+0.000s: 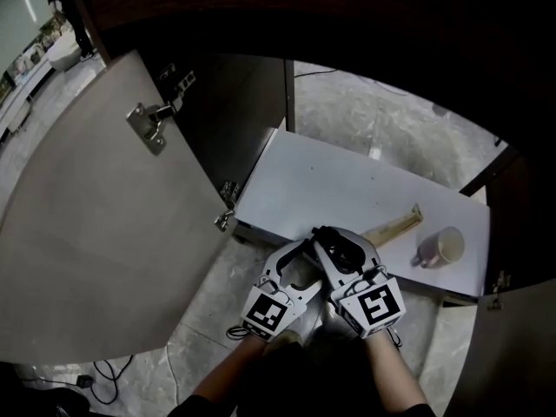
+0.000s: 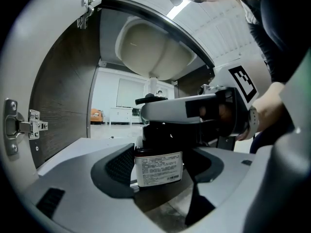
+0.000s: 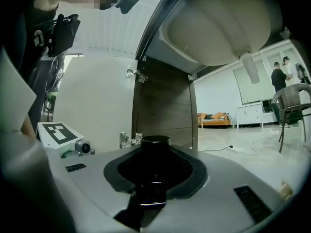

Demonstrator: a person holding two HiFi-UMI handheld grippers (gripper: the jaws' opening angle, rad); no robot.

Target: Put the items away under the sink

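Dark, white-labelled bottle (image 2: 158, 168) gripped at its body by left tongs (image 1: 300, 259), at its cap (image 3: 155, 142) by right tongs (image 1: 341, 250).

One dark bottle (image 2: 158, 170) with a white label. One mug (image 1: 441, 248). One wooden-handled tool (image 1: 393, 228). Two grippers: the left gripper (image 2: 160, 160) and the right gripper (image 3: 155, 174).

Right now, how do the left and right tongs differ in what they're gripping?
Left tongs clamp the bottle by its labelled body; right tongs clamp its black cap. Left tongs sit lower; right tongs cross above them. Both are shut on that one bottle at the shelf's front edge.
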